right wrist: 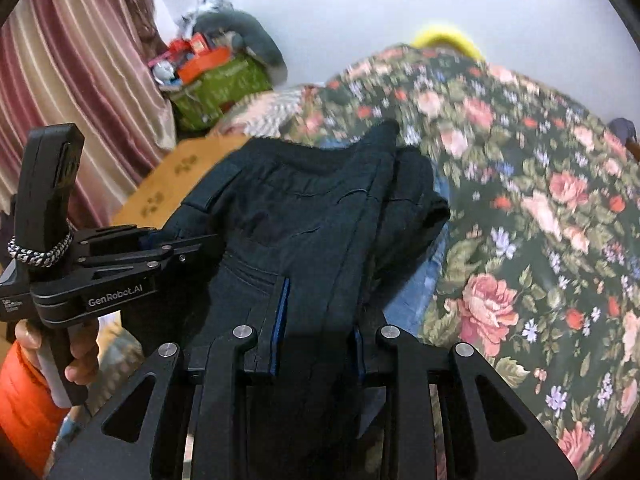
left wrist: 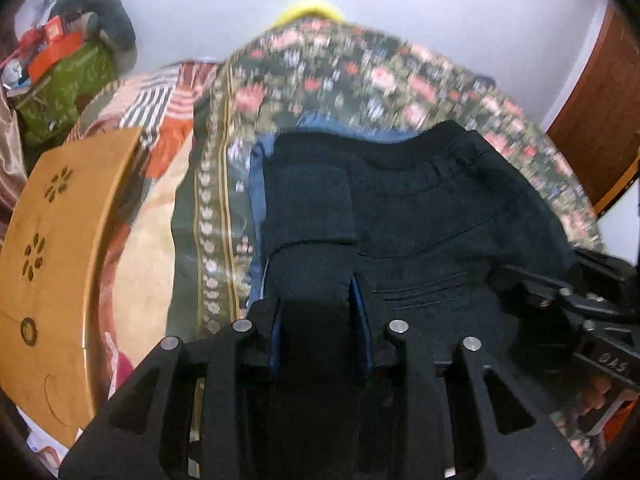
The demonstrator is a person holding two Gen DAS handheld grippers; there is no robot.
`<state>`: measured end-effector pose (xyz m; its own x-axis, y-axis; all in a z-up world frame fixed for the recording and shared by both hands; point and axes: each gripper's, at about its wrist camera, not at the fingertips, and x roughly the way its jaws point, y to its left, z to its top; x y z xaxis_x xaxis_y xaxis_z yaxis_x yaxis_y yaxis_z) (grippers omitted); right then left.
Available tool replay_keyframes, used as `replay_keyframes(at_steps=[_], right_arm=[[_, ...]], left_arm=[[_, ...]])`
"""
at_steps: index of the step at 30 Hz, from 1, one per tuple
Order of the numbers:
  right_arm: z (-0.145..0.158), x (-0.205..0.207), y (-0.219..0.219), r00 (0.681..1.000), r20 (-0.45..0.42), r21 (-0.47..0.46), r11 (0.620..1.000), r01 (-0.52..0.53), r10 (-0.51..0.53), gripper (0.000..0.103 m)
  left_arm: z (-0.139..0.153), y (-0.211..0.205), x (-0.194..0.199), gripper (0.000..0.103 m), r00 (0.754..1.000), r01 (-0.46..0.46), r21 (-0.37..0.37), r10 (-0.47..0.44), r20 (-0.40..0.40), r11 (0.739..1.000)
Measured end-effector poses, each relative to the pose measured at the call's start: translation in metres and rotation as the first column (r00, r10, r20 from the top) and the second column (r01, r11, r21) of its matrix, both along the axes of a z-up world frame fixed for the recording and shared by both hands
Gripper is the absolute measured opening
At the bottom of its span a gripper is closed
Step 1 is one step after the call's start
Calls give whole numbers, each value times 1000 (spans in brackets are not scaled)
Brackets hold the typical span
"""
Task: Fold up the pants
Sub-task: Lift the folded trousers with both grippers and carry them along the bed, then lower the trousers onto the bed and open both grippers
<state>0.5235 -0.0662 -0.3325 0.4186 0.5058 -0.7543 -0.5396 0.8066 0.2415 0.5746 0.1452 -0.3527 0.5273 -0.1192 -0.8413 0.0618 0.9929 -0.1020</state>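
Note:
Dark navy pants lie partly folded on a floral bedspread, waistband at the far end. My left gripper is shut on a thick fold of the pants, which fills the gap between its blue-padded fingers. My right gripper is shut on another fold of the same pants. The left gripper also shows in the right wrist view at the left edge of the pants. The right gripper's body shows in the left wrist view at the right.
A wooden lap table with flower cut-outs lies left of the pants. A blue garment lies under them. A green box piled with clutter and a striped curtain stand at the far left. A yellow object sits beyond the bedspread.

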Motion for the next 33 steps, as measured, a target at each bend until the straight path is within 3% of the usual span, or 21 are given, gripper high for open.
replay_keyframes(at_steps=[3, 7, 12, 19, 25, 29, 33], right_arm=[[2, -5, -6, 1000, -10, -27, 1000, 11, -12, 35], [27, -27, -23, 998, 49, -66, 997, 37, -34, 35], [73, -66, -42, 986, 164, -65, 997, 48, -37, 35], [164, -153, -69, 942, 327, 58, 997, 57, -73, 35], [235, -243, -86, 877, 472, 152, 988, 15, -86, 35], [264, -300, -91, 831, 546, 197, 980, -3, -107, 35], [279, -346, -96, 811, 573, 266, 963, -49, -117, 35]], left_arm=[[-5, -1, -3, 39, 1000, -11, 41, 12, -20, 999], [23, -2, -21, 39, 1000, -11, 129, 8, 21, 992], [84, -5, -69, 39, 994, -21, 93, 11, 113, 995], [165, -18, -170, 40, 966, -66, 40, 54, 254, 997], [235, -30, -269, 40, 919, -82, 48, 57, 390, 996], [281, -44, -338, 40, 858, -80, 65, 36, 512, 995], [308, -57, -397, 42, 800, -67, 47, 25, 600, 997]])
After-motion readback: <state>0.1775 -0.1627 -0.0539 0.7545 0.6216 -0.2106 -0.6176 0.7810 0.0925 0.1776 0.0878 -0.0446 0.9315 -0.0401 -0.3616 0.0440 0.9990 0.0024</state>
